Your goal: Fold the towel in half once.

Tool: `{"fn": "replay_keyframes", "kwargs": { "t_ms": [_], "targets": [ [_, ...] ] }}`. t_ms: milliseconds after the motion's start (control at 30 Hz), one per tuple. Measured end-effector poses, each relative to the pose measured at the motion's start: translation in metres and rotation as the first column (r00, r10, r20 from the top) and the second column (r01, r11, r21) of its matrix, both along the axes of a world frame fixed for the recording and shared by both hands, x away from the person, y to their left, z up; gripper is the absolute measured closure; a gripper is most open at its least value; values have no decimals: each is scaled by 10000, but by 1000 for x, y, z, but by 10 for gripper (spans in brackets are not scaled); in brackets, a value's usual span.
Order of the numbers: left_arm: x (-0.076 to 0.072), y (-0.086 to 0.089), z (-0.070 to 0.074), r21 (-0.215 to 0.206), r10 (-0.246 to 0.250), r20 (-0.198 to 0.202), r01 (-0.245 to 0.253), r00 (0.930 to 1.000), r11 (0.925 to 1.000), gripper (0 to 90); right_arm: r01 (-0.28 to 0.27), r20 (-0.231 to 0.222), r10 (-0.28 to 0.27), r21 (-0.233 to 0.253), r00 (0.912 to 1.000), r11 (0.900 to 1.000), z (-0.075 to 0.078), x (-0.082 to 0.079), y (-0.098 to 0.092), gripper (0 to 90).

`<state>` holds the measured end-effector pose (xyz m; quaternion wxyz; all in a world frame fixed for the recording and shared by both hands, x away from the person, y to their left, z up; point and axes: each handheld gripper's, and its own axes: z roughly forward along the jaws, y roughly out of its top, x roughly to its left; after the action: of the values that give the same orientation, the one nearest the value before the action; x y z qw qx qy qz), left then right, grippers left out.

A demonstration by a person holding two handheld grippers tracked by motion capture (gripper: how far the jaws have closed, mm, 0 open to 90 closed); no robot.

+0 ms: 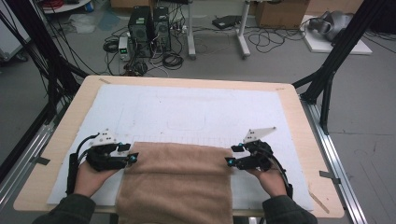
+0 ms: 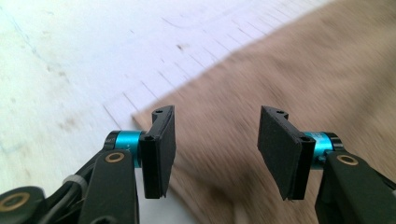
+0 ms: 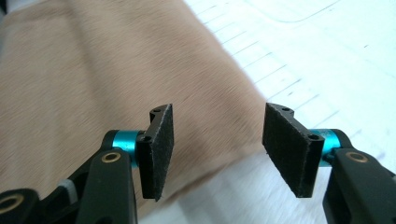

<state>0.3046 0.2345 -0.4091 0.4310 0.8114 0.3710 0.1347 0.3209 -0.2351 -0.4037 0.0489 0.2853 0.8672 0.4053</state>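
One tan towel (image 1: 175, 179) on the table, one white mat (image 1: 196, 109) beneath it. Two grippers: left gripper (image 1: 132, 157), right gripper (image 1: 229, 160).

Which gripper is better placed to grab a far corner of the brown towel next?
Neither clearly: left gripper and right gripper each sit open at their own far corner of the towel. Left, slightly: that corner lies between its jaws.

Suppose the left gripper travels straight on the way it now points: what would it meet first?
Most likely the tan towel. The left gripper has its fingers open and apart at the towel's corner; depth is unclear, so contact height is uncertain.
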Motion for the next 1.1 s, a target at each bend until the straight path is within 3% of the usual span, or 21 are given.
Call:
{"fn": "replay_keyframes", "kwargs": {
  "t_ms": [100,167,200,267,300,333,400,467,533,733,1100],
  "targets": [
    [20,-8,-6,361,192,-369,-179,9991,9992,469,236,-177,-237,-39,9996,9997,-7,22,7,428],
    [30,-12,-13,787,606,-724,-548,9955,9954,448,490,-451,-508,-390,9977,9980,-14,33,12,437],
    [32,-13,-17,980,581,-811,-501,9950,9939,447,481,-549,-511,-542,9972,9974,-19,37,14,447],
    [37,-14,-24,1262,436,-1241,-278,9913,9916,513,392,-933,-486,-1003,9945,9942,-27,42,19,483],
    [36,-14,-25,1056,232,-1279,-97,9915,9944,570,267,-963,-368,-1033,9947,9943,-30,41,21,506],
    [35,-14,-25,988,101,-1164,15,9931,9951,655,229,-861,-315,-993,9958,9948,-30,40,21,580],
    [34,-17,-25,1064,-80,-1111,199,9938,9941,751,-162,-1164,68,-800,9932,9967,-30,39,21,717],
    [32,-19,-23,1184,-106,-988,223,9951,9927,805,-368,-1128,283,-738,9932,9966,-28,39,21,760],
    [30,-19,-20,1248,4,-717,86,9974,9921,828,-332,-1106,255,-689,9935,9971,-26,39,21,773],
    [28,-9,-11,445,244,-426,-225,9988,9988,844,-223,-713,191,-441,9973,9988,-18,35,18,767],
    [17,-4,0,102,213,111,-214,9997,9997,843,-324,-36,324,-246,9995,9992,0,28,19,770]
  ]
}}
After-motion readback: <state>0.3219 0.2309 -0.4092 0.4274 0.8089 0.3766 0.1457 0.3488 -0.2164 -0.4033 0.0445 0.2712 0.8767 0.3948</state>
